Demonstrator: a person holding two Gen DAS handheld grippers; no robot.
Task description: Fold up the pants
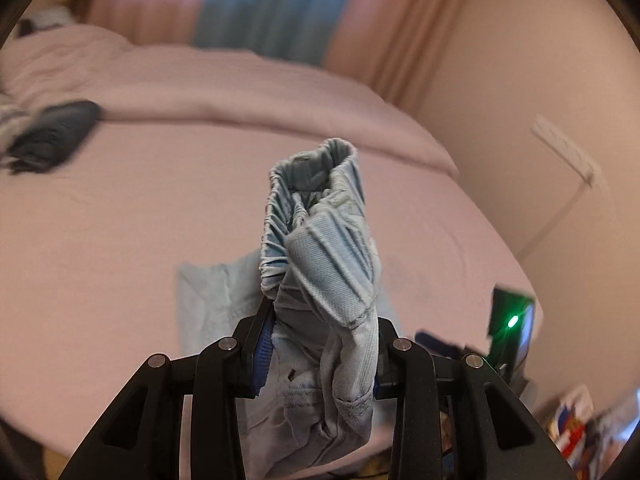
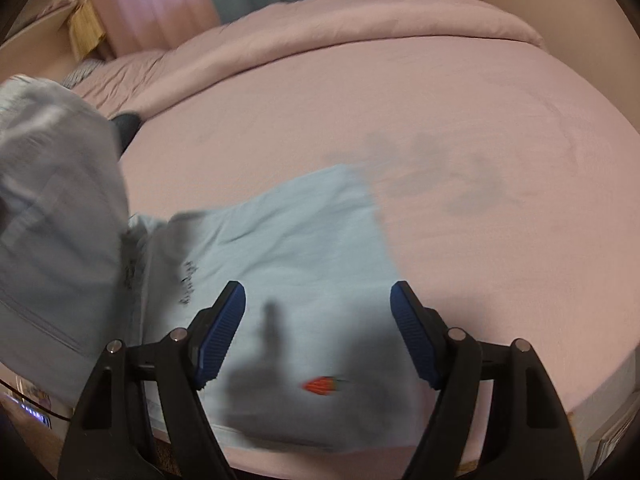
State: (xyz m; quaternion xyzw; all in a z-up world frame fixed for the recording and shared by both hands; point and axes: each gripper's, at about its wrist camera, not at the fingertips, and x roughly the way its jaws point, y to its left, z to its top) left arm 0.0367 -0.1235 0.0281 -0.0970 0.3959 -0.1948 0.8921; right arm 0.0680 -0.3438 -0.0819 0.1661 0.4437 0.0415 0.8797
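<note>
Light blue pants lie partly on the pink bed [image 2: 460,120]. My left gripper [image 1: 320,344] is shut on a bunched part of the pants [image 1: 320,232], with the gathered elastic waistband sticking up past the fingers, above the sheet. In the right wrist view that lifted part [image 2: 60,220] hangs at the left, blurred. The rest of the pants [image 2: 304,240] lies flat near the bed's front edge, with a small red print [image 2: 320,385]. My right gripper [image 2: 319,292] hovers open over this flat part, nothing between its blue pads [image 2: 224,332].
A dark garment [image 1: 52,136] lies on the bed at the far left. A folded pink duvet [image 1: 240,92] runs along the back, with curtains [image 1: 260,8] behind it. A dark device with a green light [image 1: 512,322] and colourful clutter [image 1: 576,420] are at the right.
</note>
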